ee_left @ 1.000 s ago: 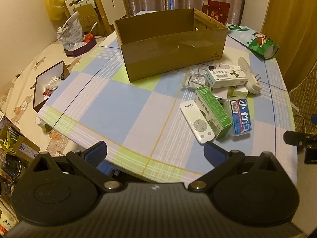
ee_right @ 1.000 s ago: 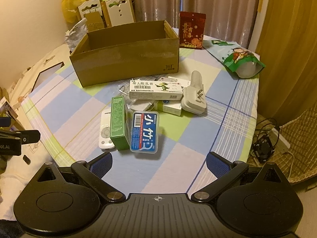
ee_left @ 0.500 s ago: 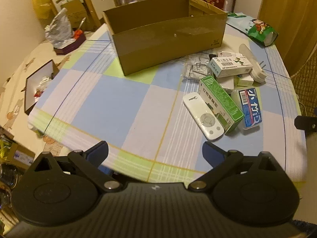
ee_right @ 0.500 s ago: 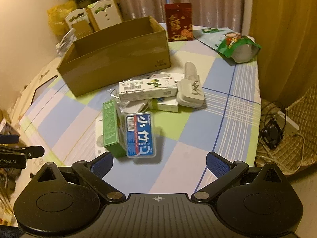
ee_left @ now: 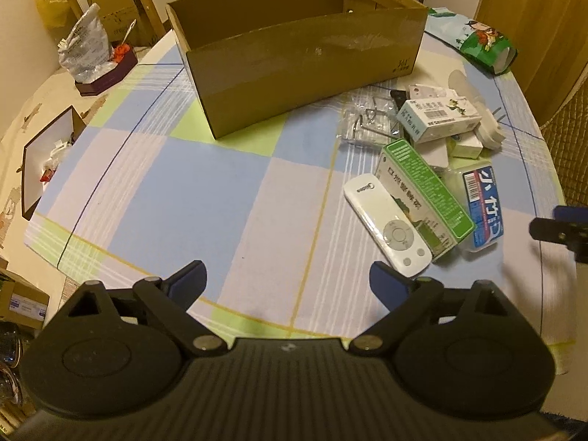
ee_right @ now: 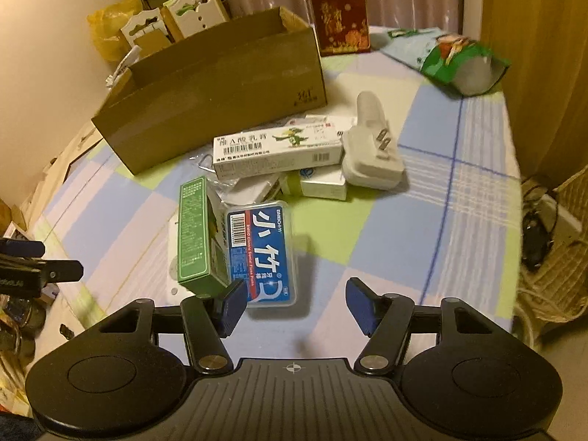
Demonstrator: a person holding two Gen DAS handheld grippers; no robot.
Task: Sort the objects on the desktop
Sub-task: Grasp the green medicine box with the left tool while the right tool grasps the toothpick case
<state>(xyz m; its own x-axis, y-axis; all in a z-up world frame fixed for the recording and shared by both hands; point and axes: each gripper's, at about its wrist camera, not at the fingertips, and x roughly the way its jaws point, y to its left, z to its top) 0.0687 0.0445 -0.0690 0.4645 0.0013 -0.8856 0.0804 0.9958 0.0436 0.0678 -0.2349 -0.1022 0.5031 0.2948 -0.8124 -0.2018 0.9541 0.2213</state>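
Observation:
An open cardboard box (ee_left: 301,70) (ee_right: 220,95) stands at the back of the checked table. In front of it lies a heap: a white remote (ee_left: 387,224), a green carton (ee_left: 426,191) (ee_right: 193,235), a blue floss case (ee_left: 483,207) (ee_right: 262,253), a white medicine carton (ee_left: 439,115) (ee_right: 279,150), a white plug adapter (ee_right: 373,154) and a clear bag with metal hooks (ee_left: 364,121). My left gripper (ee_left: 286,279) is open and empty, near the table's front edge, left of the remote. My right gripper (ee_right: 296,303) is open and empty, just short of the floss case.
A green snack bag (ee_right: 459,62) and a red box (ee_right: 340,16) lie at the far right of the table. A dark open box (ee_left: 44,169) and a tray with a plastic bag (ee_left: 92,62) sit to the left. Cables and a wicker basket (ee_right: 551,242) are on the floor, right.
Both grippers have moved forward toward the heap. The right gripper's fingers have come closer together and now reach the near end of the floss case.

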